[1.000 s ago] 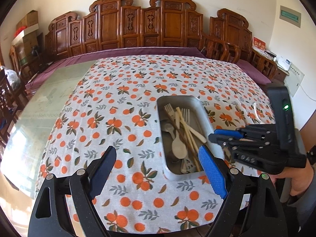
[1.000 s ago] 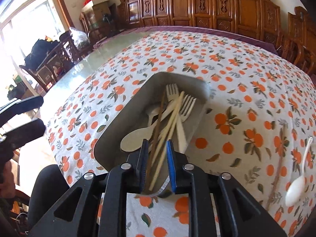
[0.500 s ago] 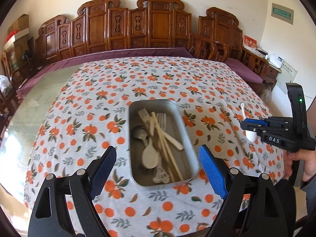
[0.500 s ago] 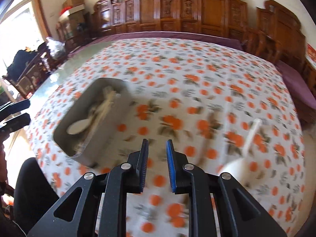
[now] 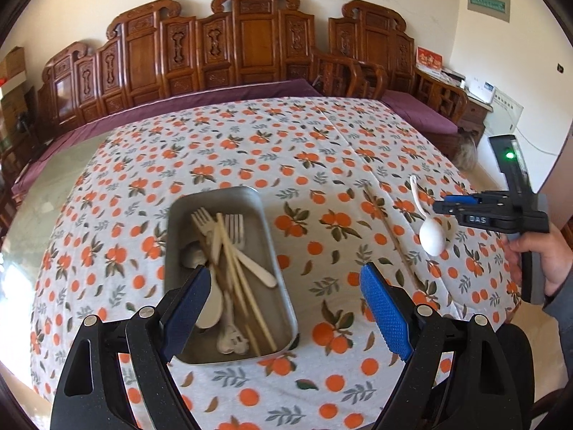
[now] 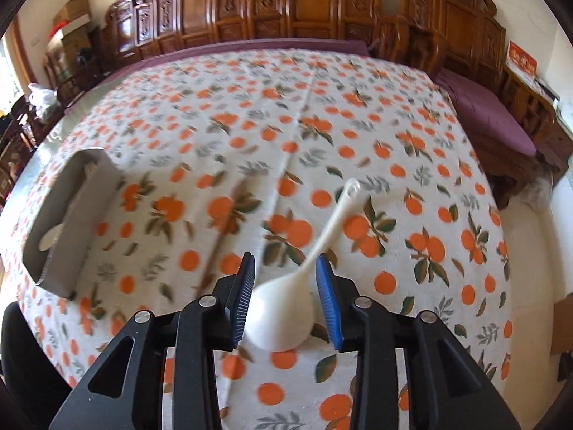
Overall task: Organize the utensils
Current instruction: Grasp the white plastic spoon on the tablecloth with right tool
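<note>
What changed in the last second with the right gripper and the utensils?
The right gripper let go of the chopsticks in the metal tray, swung right across the table, and its jaws have just been opening around the white spoon's bowl, not yet pressing on it. The left gripper stayed open; the spoon and the loose chopstick lie as before.

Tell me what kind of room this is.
Probably a home dining or sitting room: carved dark wooden chairs line the wall behind a large table under an orange-print tablecloth, with a metal tray of cutlery on it.
</note>
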Demonstrator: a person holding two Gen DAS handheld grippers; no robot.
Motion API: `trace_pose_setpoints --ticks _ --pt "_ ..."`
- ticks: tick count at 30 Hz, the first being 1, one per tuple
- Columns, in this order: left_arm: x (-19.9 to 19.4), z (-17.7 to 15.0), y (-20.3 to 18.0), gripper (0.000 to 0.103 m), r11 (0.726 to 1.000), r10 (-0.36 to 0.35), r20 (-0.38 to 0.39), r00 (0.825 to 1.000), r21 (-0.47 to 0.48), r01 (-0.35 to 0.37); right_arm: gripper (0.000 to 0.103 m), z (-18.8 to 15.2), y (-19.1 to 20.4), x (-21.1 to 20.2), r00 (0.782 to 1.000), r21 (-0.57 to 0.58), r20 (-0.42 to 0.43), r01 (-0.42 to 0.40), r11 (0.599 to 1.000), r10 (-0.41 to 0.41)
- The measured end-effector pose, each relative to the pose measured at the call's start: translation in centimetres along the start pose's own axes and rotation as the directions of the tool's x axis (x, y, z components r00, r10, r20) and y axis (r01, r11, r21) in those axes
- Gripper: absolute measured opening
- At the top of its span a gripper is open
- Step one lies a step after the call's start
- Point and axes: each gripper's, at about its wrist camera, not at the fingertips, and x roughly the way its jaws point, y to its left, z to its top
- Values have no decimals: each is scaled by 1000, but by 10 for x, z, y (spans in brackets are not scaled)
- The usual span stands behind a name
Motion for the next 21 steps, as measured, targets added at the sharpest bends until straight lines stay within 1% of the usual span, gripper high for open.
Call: trace_pose_setpoints --ticks 5,9,11,15,17,18,19,21 --pt "17 0 -15 82 1000 -7 -33 999 20 8 38 -1 -10 25 999 39 -33 -8 999 9" --pt "29 3 -27 82 999 -14 -53 998 37 16 38 4 -17 43 998 82 -57 10 997 -5" --pt "35 4 -33 82 999 -17 -61 998 44 19 38 7 -16 50 998 74 -68 10 997 -5" --pt "47 5 -44 82 998 -19 -80 997 60 23 37 10 -13 59 996 45 -86 37 998 -33" --pt "53 5 -49 82 997 -21 -89 996 66 27 27 10 -12 59 994 33 -91 57 998 -54" --pt "57 5 -52 82 997 -24 -96 995 68 30 20 10 -13 59 994 24 -94 67 997 -64" --pt "59 5 -54 82 997 -25 -101 995 70 32 16 9 -13 58 993 14 -100 67 998 -66" --pt "66 5 -59 82 997 -29 -109 994 70 37 12 6 -15 56 993 10 -108 57 998 -55"
